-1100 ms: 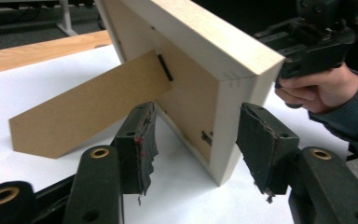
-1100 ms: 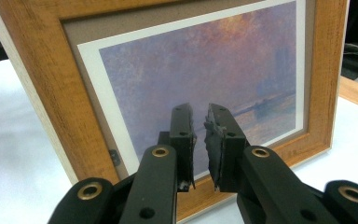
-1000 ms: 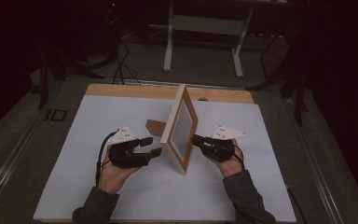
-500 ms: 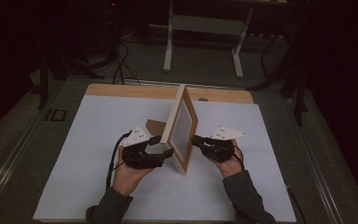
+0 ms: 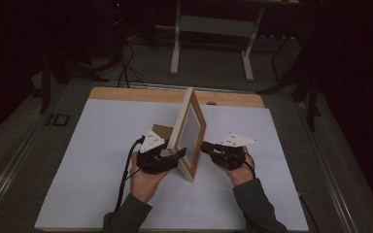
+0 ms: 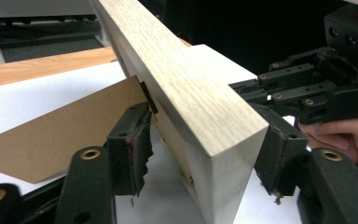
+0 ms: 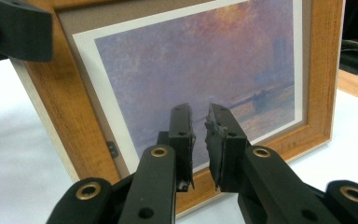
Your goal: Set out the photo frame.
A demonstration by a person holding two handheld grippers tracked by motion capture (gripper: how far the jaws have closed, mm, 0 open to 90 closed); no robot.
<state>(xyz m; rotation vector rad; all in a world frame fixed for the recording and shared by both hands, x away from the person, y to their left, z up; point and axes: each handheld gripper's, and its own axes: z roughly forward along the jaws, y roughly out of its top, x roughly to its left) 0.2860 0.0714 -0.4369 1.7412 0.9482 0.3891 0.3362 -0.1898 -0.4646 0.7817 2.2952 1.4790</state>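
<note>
- High view: we see the picture frame (image 5: 188, 133) standing upright on edge near the middle of the white table (image 5: 92, 145), its cardboard stand (image 5: 161, 131) folded out behind.
- Our left gripper (image 5: 175, 154) has its jaws spread astride the frame's near end, not yet pinching.
- Our right gripper (image 5: 205, 147) rests against the glass, jaws nearly pressed together on nothing.
- We judge the frame is up; steadying and release remain.

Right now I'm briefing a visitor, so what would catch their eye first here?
A wooden picture frame standing upright mid-table on the white sheet, with a gripper on either side. The left gripper straddles its near edge, jaws open, beside the brown cardboard stand. The right gripper, nearly shut, points at a misty sunset print.
</note>
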